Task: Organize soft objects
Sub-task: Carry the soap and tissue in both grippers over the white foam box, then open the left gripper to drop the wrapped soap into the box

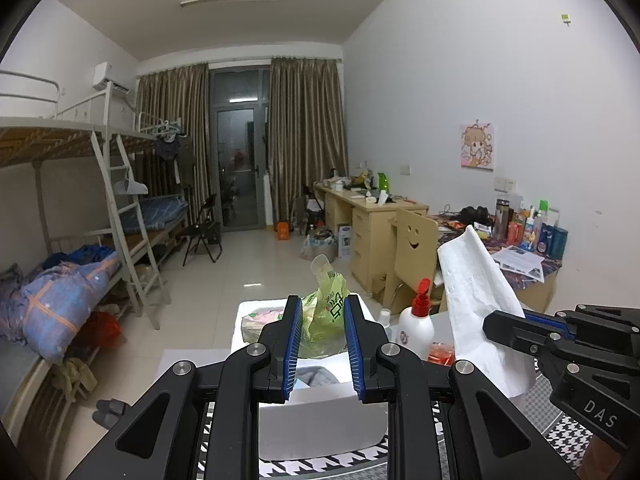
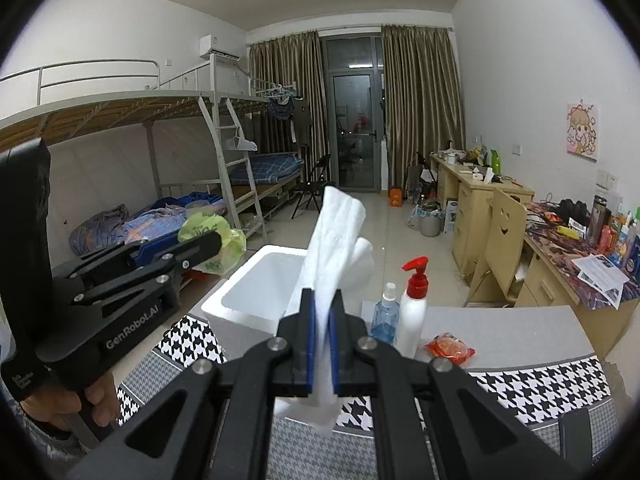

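My left gripper [image 1: 322,305] is shut on a crumpled yellow-green plastic bag [image 1: 326,312], held just above an open white foam box [image 1: 320,416]. A grey cloth [image 1: 317,376] and a pinkish item [image 1: 260,316] lie inside the box. In the right wrist view the same left gripper [image 2: 210,242] carries the bag [image 2: 216,236] to the left of the box [image 2: 240,300]. My right gripper [image 2: 324,295] is shut on a folded white cloth [image 2: 340,220] that stands up over the box's right side. In the left wrist view that gripper [image 1: 494,322] and the white cloth [image 1: 472,288] are at the right.
A white pump bottle with a red top [image 2: 414,312], a clear blue bottle [image 2: 386,318] and an orange packet [image 2: 450,349] stand right of the box on a grey mat [image 2: 500,332] over a houndstooth cloth [image 2: 540,392]. A wooden chair [image 2: 500,244] and cluttered desks line the right wall; bunk beds [image 2: 180,128] stand at left.
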Demonstrator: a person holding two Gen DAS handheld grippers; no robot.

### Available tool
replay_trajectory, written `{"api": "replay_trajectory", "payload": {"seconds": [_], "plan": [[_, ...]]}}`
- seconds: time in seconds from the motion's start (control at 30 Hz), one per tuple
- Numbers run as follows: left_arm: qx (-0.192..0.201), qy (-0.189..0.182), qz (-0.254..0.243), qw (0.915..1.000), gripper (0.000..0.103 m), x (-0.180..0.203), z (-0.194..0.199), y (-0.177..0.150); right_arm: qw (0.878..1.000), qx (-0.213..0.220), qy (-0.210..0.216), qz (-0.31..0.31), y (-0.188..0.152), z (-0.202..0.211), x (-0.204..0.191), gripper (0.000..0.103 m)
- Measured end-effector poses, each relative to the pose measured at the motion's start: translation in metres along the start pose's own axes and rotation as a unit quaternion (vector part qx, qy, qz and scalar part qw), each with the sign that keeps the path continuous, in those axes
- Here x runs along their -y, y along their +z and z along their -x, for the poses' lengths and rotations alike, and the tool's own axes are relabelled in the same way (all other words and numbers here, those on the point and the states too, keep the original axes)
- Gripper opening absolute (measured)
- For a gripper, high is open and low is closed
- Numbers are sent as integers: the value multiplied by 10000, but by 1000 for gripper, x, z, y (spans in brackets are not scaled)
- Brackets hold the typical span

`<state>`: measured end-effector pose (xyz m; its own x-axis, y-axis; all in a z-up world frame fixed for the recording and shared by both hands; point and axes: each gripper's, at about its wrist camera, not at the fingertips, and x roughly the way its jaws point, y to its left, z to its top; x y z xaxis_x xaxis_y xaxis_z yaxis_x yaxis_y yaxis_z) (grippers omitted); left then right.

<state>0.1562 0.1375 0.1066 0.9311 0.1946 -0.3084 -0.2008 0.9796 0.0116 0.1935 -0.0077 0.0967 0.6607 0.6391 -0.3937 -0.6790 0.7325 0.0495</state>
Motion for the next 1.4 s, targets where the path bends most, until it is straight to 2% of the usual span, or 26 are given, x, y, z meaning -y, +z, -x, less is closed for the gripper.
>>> {"api": "replay_trajectory", "payload": {"seconds": [0.53,1.4], "plan": [[-153,71,9,9999,23,0,-22,5,9999,-151,-11,40,13,-24,-8,9],[-765,-39,172,9969,23,-17,-84,0,9986,-515,59,-68,22,-59,-6,9]]}}
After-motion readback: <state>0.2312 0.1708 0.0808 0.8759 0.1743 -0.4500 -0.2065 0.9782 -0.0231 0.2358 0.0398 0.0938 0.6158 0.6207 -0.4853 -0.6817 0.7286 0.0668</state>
